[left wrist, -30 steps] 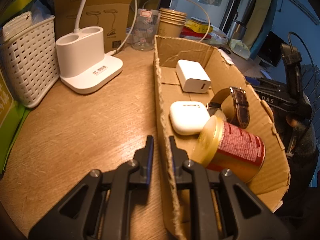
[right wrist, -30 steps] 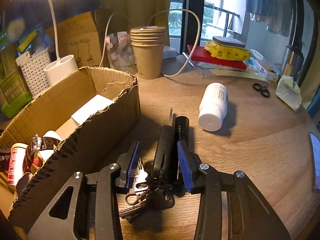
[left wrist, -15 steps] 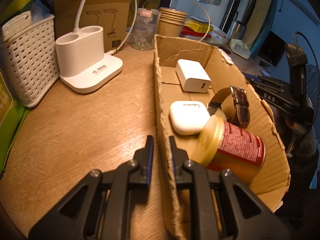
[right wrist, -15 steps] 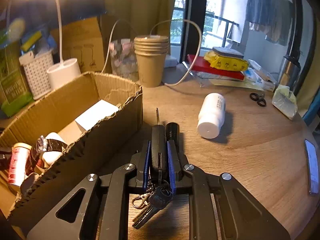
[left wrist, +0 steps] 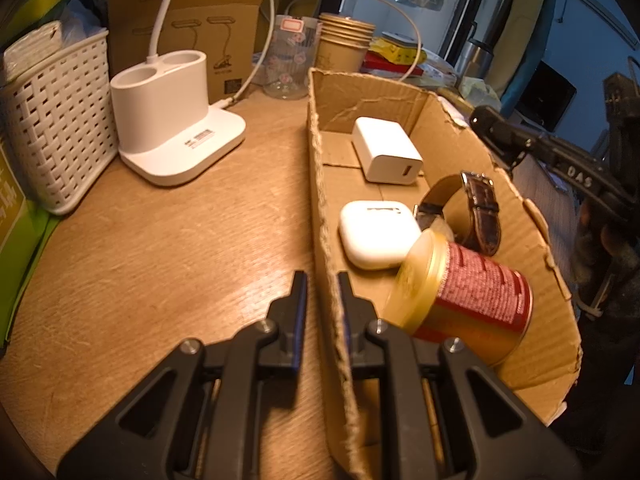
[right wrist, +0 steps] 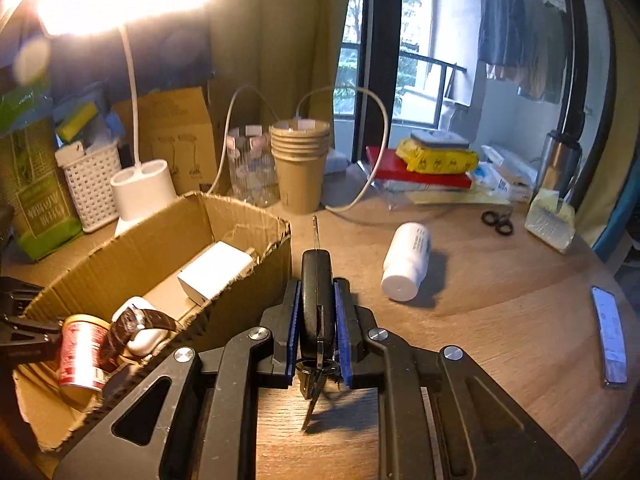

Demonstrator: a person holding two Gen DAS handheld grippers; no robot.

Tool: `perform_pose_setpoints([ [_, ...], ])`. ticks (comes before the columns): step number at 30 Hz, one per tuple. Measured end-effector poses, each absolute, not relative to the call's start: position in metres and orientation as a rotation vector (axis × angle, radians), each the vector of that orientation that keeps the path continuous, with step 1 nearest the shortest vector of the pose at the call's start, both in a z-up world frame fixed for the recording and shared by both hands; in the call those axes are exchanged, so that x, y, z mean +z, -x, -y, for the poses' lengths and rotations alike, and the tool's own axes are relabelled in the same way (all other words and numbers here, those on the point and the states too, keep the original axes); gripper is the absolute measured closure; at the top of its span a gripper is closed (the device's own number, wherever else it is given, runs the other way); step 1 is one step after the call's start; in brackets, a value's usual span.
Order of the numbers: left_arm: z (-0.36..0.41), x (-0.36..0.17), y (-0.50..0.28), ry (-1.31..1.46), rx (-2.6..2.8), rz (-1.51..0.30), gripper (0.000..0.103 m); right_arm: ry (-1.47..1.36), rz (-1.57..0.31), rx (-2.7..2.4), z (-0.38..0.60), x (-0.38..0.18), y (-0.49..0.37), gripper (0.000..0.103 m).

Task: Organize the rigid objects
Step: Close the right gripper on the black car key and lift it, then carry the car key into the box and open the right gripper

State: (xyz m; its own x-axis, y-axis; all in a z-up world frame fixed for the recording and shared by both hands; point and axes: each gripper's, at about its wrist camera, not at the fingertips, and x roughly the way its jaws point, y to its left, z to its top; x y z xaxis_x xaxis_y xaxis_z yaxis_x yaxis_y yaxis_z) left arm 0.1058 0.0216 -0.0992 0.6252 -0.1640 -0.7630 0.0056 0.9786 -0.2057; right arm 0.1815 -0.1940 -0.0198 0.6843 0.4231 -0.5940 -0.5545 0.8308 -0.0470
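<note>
My left gripper (left wrist: 322,286) is shut on the near side wall of the cardboard box (left wrist: 320,184), one finger on each side. Inside lie a white charger (left wrist: 386,150), a white earbud case (left wrist: 376,234), a brown watch (left wrist: 478,210) and a red and gold can (left wrist: 468,306). My right gripper (right wrist: 316,300) is shut on a black car key (right wrist: 316,280) with keys hanging below, lifted above the table just right of the box (right wrist: 256,268). A white bottle (right wrist: 406,262) lies on its side to the right.
A white lamp base (left wrist: 172,120) and a white basket (left wrist: 52,120) stand left of the box. Paper cups (right wrist: 300,168), a glass jar (right wrist: 252,172), stacked packets (right wrist: 432,164), scissors (right wrist: 496,222) and a metal bar (right wrist: 608,336) sit on the round wooden table.
My right gripper shut on the car key and lifted it off the table, leaving the black cylinder behind out of view. My left gripper kept its hold on the box wall.
</note>
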Motion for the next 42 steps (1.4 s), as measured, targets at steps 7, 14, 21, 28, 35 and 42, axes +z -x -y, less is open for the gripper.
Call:
perform_pose_setpoints([
  [7, -0.023, -0.1, -0.108, 0.194, -0.109, -0.893, 0.088, 0.225, -0.559, 0.531, 0.197, 0.002, -0.171, 0.086],
  [14, -0.023, -0.1, -0.109, 0.19, -0.114, -0.894, 0.088, 0.225, -0.511, 0.53, 0.193, 0.025, -0.163, 0.086],
  [21, -0.024, -0.101, -0.109, 0.192, -0.117, -0.893, 0.088, 0.232, -0.469, 0.565, 0.175, 0.045, -0.157, 0.085],
  [28, -0.025, -0.101, -0.109, 0.189, -0.102, -0.893, 0.088, 0.25, -0.448, 0.631, 0.144, 0.056, -0.151, 0.085],
  [35, -0.025, -0.101, -0.108, 0.192, -0.103, -0.892, 0.088, 0.283, -0.467, 0.704, 0.11, 0.051, -0.149, 0.085],
  [42, -0.025, -0.1, -0.106, 0.195, -0.107, -0.891, 0.088, 0.293, -0.558, 0.731, 0.089, 0.017, -0.155, 0.085],
])
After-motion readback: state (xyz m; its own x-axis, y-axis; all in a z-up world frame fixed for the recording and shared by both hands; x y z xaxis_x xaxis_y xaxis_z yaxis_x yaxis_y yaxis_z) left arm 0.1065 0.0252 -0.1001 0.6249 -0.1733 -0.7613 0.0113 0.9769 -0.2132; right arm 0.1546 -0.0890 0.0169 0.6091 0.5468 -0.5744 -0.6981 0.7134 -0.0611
